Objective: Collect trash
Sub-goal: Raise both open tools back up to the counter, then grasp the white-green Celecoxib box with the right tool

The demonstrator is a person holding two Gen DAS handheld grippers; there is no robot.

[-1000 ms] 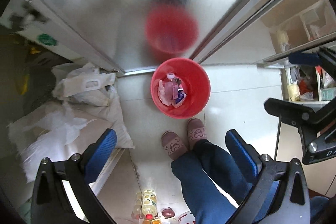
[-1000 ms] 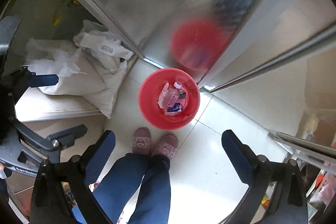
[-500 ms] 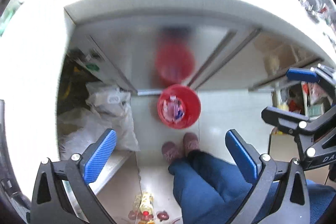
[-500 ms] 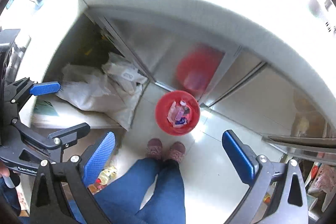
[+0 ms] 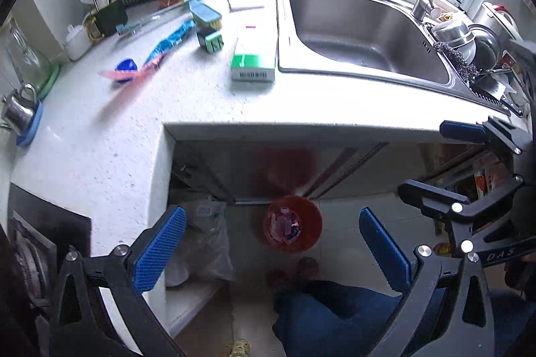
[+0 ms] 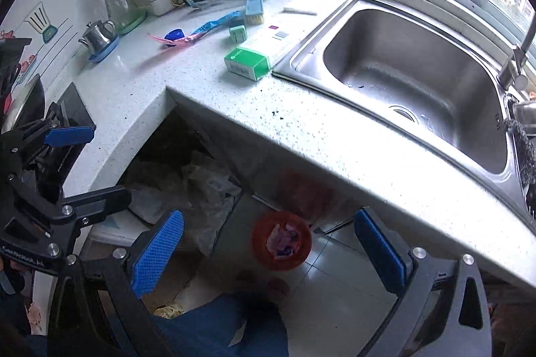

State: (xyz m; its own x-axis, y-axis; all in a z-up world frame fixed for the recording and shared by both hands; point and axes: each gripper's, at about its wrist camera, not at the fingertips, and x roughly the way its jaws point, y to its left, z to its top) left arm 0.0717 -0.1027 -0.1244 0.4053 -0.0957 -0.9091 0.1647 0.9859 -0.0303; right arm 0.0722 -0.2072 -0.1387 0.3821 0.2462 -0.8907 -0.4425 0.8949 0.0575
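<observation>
The red bin [image 5: 293,228] on the floor below the table [image 5: 201,109] already holds some trash, among it what looks like a small bottle and wrappers, so part of the collecting seems done. Plenty is left on the table, judged from the sink [image 5: 365,32] as landmark: a green-and-white box [image 5: 253,64] lies just beside the sink's left rim, a small green block [image 5: 210,40] sits farther left of it, a blue-and-pink wrapper [image 5: 160,50] stretches beyond that, with a blue cap [image 5: 126,66] touching or nearly touching its pink end. A white strip [image 6: 299,10] lies behind the box, near the sink's far corner. Which of these count as trash is a guess; the wrapper and box look likeliest.

The left hand-held gripper [image 5: 273,251] is spread wide, grasping nothing and touching nothing. The right hand-held gripper [image 6: 268,251] is likewise released and empty. Both hang in the air on the near side of the sink, above the bin and well apart from the table items.
</observation>
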